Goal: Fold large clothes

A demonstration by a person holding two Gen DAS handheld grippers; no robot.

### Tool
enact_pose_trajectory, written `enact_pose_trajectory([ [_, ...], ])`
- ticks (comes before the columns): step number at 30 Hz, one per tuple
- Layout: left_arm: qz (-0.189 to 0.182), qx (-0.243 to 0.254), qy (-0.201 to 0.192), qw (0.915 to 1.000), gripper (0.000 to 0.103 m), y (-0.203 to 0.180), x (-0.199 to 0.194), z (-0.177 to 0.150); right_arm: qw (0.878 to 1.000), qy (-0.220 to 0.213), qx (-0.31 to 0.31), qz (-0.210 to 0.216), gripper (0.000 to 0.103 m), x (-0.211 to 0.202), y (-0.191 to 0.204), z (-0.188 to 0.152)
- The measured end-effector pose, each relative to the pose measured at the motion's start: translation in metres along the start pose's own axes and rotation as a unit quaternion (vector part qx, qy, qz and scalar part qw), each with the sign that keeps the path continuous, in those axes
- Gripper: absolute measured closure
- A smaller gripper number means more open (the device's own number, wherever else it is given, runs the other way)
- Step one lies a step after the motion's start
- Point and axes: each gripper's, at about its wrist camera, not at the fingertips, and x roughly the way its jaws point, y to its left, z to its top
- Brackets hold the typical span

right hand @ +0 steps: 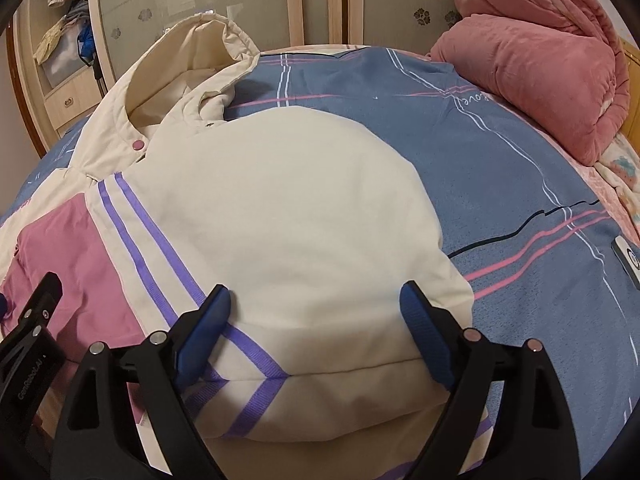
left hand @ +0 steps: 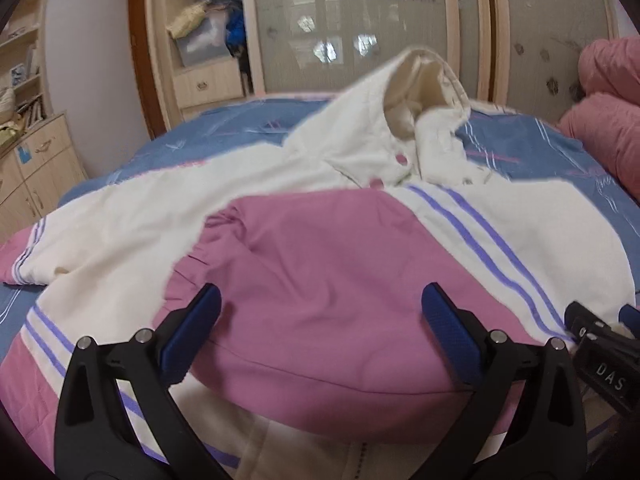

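Jacket (right hand: 304, 216) folded on bed (right hand: 520, 184), under both spread tongs

A bed (right hand: 500, 184) under a blue cover with pink and white lines carries everything. A cream, pink and purple-striped hooded jacket (right hand: 288, 208) lies spread on it, reaching beneath both sets of jaws. A bundled pink quilt (right hand: 532, 64) rests beyond the right jaws, at the far right.
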Motion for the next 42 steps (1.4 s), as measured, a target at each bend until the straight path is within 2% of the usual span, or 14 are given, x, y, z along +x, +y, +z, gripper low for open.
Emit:
enact_pose_trajectory([
  [3,0.009,0.017,0.066,0.9976,0.002,-0.006,0.026,-0.001,1.000,0.001,-0.007,-0.001,0.013,0.001,0.004,0.000],
  [5,0.010,0.018,0.062,0.9979,0.002,-0.007,0.024,-0.001,1.000,0.004,-0.017,0.004,0.003,0.002,0.007,-0.001],
  [7,0.011,0.018,0.062,0.9979,0.002,-0.007,0.024,-0.001,1.000,0.004,-0.023,-0.001,0.001,0.003,0.009,-0.001],
  [17,0.016,0.014,0.047,0.9987,0.002,-0.007,0.019,-0.003,1.000,0.005,-0.028,-0.005,0.001,0.004,0.011,-0.002],
  [42,0.019,0.018,0.051,0.9984,0.002,-0.006,0.020,-0.003,1.000,0.005,-0.030,-0.007,0.001,0.003,0.012,-0.002],
])
